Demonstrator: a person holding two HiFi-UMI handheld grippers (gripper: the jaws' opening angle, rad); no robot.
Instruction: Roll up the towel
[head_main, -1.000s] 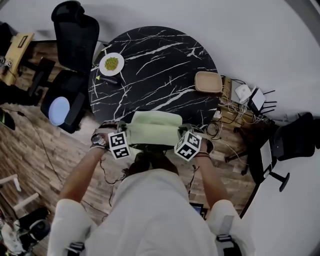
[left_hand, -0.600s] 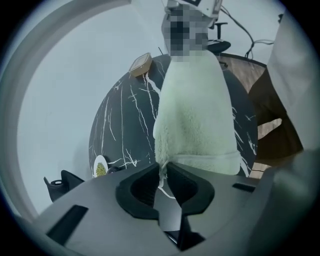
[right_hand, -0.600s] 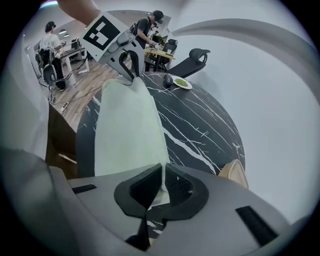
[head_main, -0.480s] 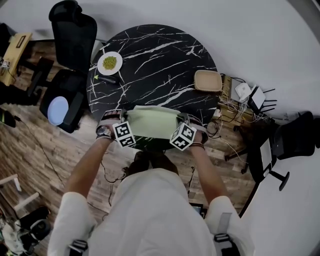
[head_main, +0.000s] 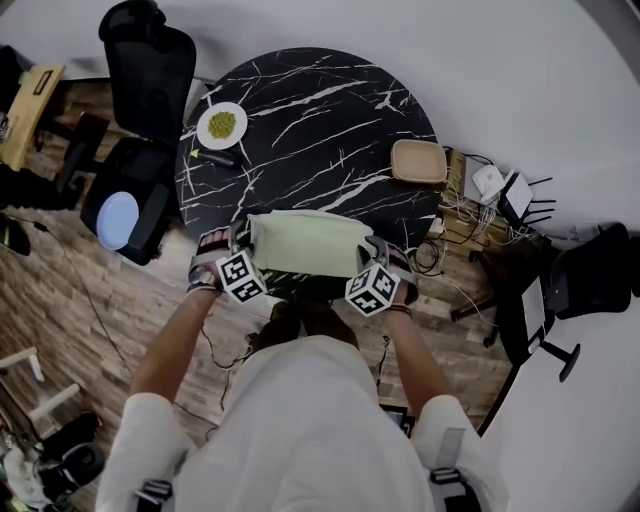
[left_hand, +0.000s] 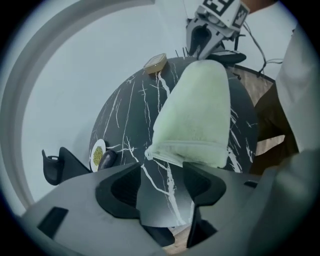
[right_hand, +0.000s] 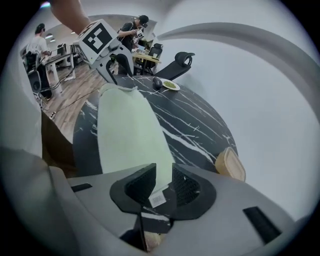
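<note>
A light green towel lies folded on the near part of the round black marble table. My left gripper is at its left end, and its jaws have just been opening. In the left gripper view they stand wide with only bare table between them, and the towel's end lies just beyond. My right gripper is at the right end. Its jaws have also just been opening, and the towel's corner with its white label lies loose between them.
A white plate of green food and a dark object sit at the table's far left. A tan tray is at its right edge. A black office chair stands left, and cables and boxes lie right.
Both grippers moved the towel's near edge away from the person and down onto the table, then drew back a little. The towel now lies flatter, and the left gripper has let go of it.
</note>
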